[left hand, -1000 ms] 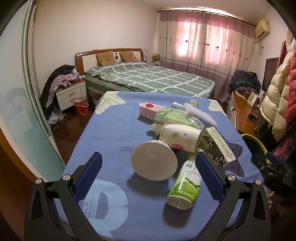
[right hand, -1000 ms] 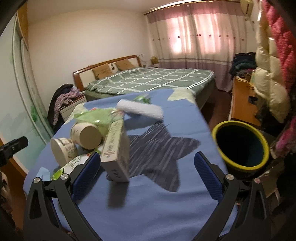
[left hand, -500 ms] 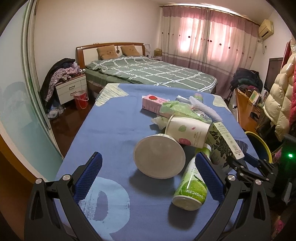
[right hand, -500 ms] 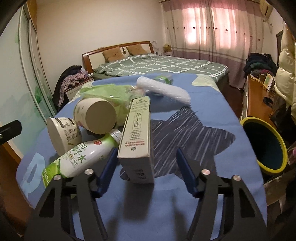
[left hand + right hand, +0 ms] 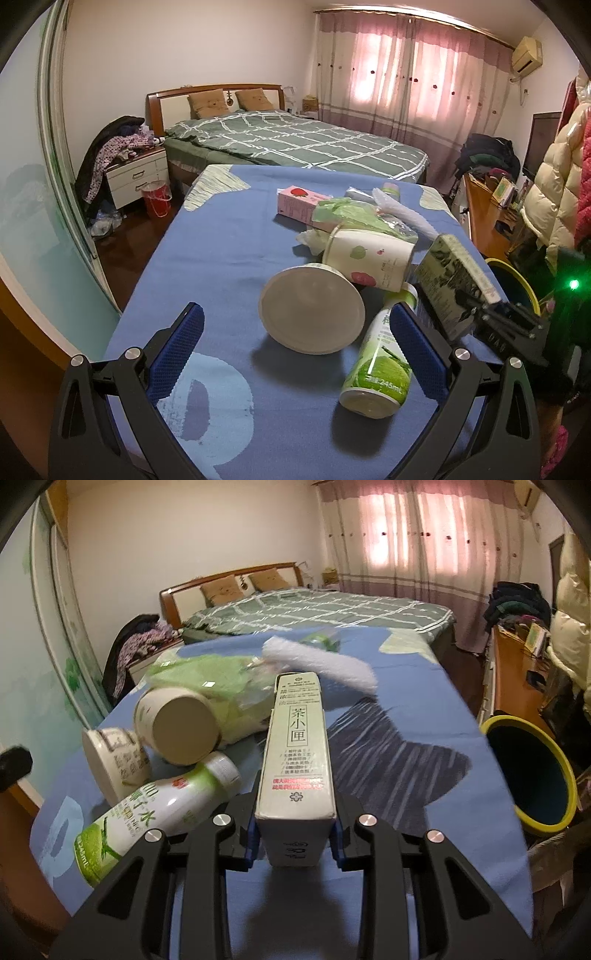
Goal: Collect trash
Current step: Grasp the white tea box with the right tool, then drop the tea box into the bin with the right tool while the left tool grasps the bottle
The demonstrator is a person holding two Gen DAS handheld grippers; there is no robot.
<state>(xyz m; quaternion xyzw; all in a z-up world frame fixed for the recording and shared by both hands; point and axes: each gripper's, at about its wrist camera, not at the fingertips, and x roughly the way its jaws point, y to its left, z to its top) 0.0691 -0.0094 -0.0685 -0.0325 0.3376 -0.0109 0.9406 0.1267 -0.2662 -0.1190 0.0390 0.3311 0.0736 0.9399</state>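
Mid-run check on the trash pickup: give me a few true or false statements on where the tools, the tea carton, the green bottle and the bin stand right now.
1. The right tool has the tea carton between its fingers. True; its jaws are closing on the carton's sides.
2. The left tool grips the green bottle. False; it is open and empty, the bottle lies on the blue tablecloth.
3. The yellow-rimmed bin stands on the table. False; it stands beside the table's edge.
4. The white paper cup lies on its side. True.
5. The pink carton is inside the bin. False; it lies on the table behind the pile.
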